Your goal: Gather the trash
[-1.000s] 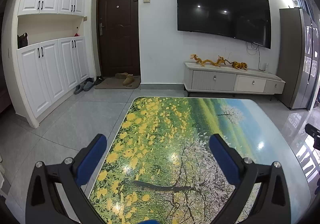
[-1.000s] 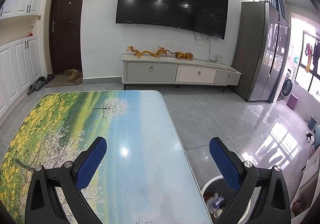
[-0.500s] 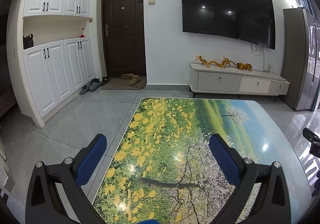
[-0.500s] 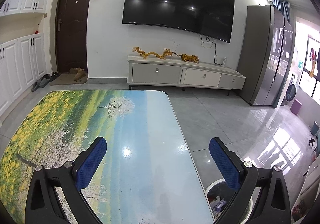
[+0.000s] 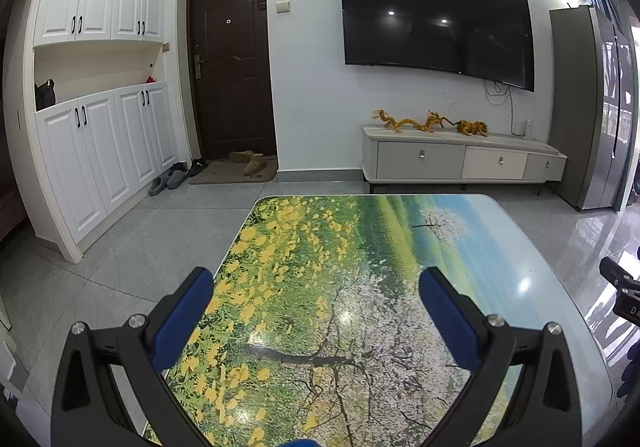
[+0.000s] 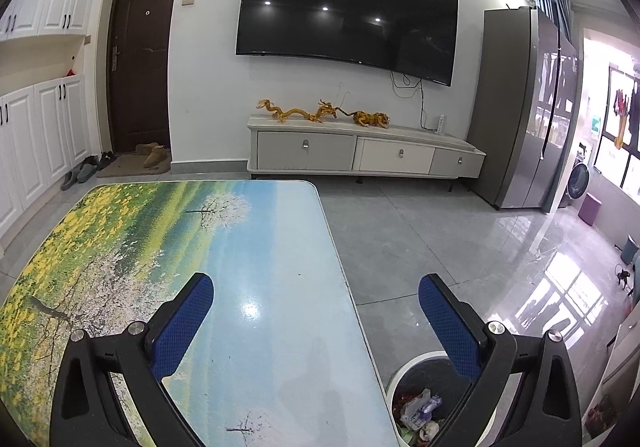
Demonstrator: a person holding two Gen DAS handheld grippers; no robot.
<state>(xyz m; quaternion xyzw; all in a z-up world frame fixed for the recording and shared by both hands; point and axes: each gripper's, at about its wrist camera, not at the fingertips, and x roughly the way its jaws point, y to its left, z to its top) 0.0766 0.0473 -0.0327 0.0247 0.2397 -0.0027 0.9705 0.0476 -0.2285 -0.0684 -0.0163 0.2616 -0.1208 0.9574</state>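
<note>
My left gripper (image 5: 316, 287) is open and empty above the left half of a table (image 5: 360, 247) printed with a flower-field landscape. My right gripper (image 6: 316, 291) is open and empty above the table's right edge (image 6: 344, 279). A round white trash bin (image 6: 404, 371) with a dark liner stands on the floor beside the table's right side, at the bottom of the right wrist view. Crumpled wrappers and plastic (image 6: 416, 411) lie inside it. No trash shows on the tabletop. Part of the right gripper's body (image 5: 620, 283) shows at the right edge of the left wrist view.
A TV (image 5: 436, 15) hangs above a low white cabinet (image 5: 460, 163) at the far wall. White cupboards (image 5: 100, 135) and a dark door (image 5: 232, 79) with shoes (image 5: 172, 179) are at the left. A grey fridge (image 6: 520, 111) stands at the right.
Both views have shifted a little: the table and far wall sit further right and slightly lower in frame, as both grippers drifted. More of the bin shows. The jaws stay open.
</note>
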